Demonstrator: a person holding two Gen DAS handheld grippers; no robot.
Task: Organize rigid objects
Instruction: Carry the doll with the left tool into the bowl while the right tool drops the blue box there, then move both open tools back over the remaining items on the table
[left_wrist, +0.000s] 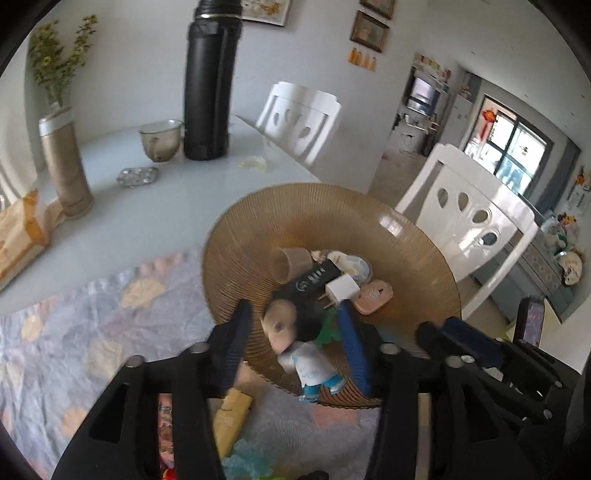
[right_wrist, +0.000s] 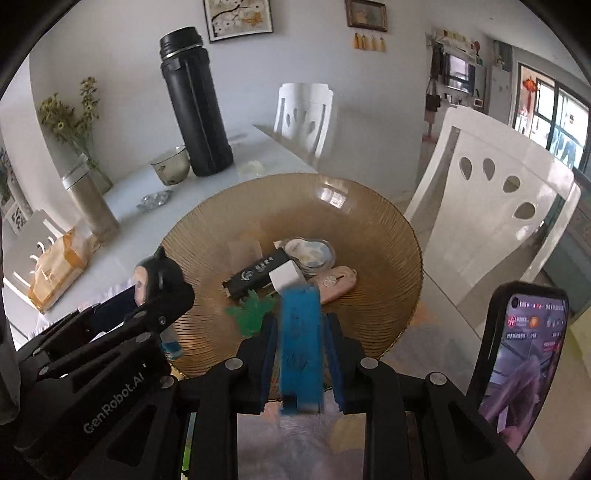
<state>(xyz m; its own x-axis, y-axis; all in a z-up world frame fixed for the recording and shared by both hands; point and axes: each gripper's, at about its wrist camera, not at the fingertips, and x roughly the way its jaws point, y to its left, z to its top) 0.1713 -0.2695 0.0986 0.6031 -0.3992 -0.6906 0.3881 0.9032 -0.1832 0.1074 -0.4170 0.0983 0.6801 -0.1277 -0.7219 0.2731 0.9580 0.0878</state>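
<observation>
Both grippers at the amber bowl (right_wrist: 369, 221), the landmark for every position below. **Progress.** The bowl already holds a black bar (right_wrist: 258, 275), a white plug (left_wrist: 341, 288), a pink case (right_wrist: 334, 282), a pale dish (right_wrist: 310, 253), a green leaf shape (right_wrist: 251, 314) and a tan cup (left_wrist: 288, 262); these appear sorted. On the patterned cloth (left_wrist: 74, 332) just outside the bowl's near rim there remain a yellow block (left_wrist: 232, 410) and a pale blue cluster (left_wrist: 245, 461), with a red-printed item barely visible between the gripper links. By these pictures the task looks well past halfway, with two deliveries in hand and a few pieces left.

**Right gripper** (right_wrist: 301, 332). It points into the bowl from the near rim, fingers level and angled slightly down. A blue block (right_wrist: 299, 343) stands upright between the blue pads (right_wrist: 269, 354); the pads sit just beside its flanks, and blur hides whether they press it or have let go.

**Left gripper** (left_wrist: 291, 339). It reaches over the bowl's near-left rim. A figurine (left_wrist: 295, 339) with black hair, white shirt and blue feet lies tilted between widely spread fingers; the left fingertip (left_wrist: 238, 332) stands apart from the head. Whether the figure rests on the rim or is falling cannot be told.

**Surroundings.** A black flask (right_wrist: 195, 110) and a glass cup (right_wrist: 171, 166) stand beyond the bowl's far rim; a phone (right_wrist: 524, 362) is right of it.
</observation>
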